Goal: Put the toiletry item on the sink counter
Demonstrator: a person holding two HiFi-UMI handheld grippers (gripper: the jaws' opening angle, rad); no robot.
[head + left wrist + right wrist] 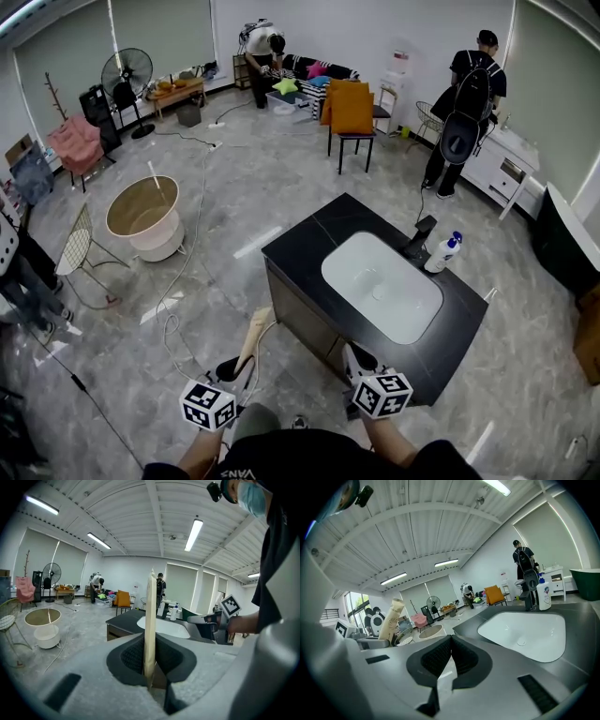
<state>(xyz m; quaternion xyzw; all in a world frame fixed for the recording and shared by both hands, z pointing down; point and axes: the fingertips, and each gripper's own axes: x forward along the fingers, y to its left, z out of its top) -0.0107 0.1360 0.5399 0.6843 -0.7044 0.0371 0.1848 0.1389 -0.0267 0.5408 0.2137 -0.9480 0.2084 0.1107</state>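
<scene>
**A:** Why stop facing the desk?

**B:** It's the target. Its dark top lies just ahead of both tongs, and the near side is bare, so I'd judge that the easy place to put something down.

**A:** What's in the basin?

**B:** Nothing. It's white and sunk into the desk. 1 bottle stands upright beside the tap at the far rim, probably to keep it out of the bowl.

**A:** And the tube?

**B:** Not on the desk yet. The left tongs are narrowed onto its lower end, so it rises straight out of them. It hangs over the floor near the desk's front corner.

**A:** The right tongs?

**B:** Pressed together with nothing between them, aimed across the basin. They look spare for this job.
</scene>
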